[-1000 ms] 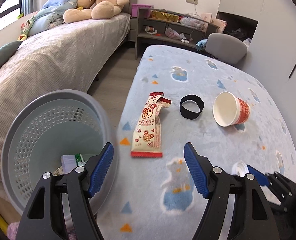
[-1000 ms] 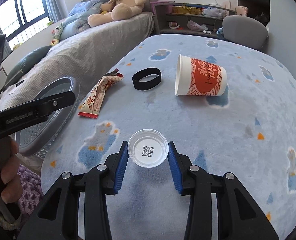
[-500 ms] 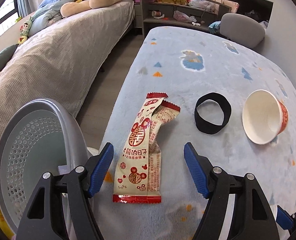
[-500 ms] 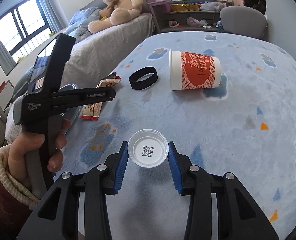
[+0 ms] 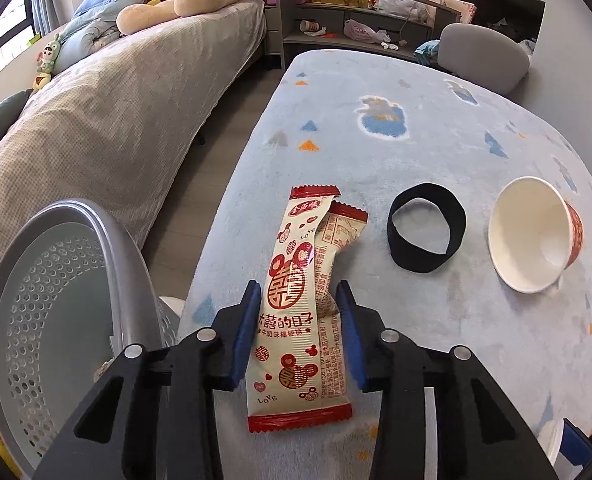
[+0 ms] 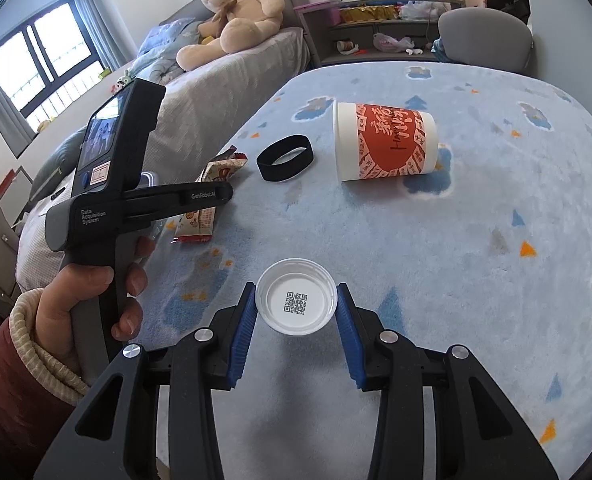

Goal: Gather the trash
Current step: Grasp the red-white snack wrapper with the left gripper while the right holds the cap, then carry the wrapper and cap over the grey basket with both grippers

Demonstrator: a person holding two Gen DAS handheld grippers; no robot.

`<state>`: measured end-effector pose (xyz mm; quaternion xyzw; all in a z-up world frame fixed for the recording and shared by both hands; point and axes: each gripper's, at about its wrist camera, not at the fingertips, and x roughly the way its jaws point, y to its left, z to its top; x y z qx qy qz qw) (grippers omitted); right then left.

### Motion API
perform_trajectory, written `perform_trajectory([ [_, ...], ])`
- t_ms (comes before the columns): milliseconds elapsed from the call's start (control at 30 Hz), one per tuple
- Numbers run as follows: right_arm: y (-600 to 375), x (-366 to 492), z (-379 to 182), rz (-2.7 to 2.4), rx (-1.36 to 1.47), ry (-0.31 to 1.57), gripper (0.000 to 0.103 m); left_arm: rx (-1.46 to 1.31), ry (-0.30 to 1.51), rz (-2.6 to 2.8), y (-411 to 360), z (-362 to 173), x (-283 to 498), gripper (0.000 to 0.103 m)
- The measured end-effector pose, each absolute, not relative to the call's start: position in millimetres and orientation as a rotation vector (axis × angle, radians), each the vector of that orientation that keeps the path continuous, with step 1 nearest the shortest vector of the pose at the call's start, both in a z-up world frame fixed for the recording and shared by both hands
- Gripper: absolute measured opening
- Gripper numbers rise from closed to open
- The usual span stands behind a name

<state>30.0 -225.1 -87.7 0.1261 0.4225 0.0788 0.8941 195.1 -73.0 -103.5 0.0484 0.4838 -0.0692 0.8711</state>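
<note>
On a blue blanket-covered table, the left gripper, its jaws just closing, pinches a snack wrapper beside a grey bin. The right gripper clamps a white lid; beyond lie a black band and a toppled paper cup.

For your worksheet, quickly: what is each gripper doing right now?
Left gripper: just closed onto the snack wrapper.
Right gripper: shut on the white plastic lid.

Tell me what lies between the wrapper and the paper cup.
A black band lies between the wrapper and the cup, seen in both views.
</note>
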Motion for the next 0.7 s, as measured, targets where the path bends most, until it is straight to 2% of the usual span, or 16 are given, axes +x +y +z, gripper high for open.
perform_trajectory([
  [700, -204, 27, -93, 0.138, 0.222, 0.923, 0.039, 0.063, 0.955, -0.252, -21, -69, 74, 0.037],
])
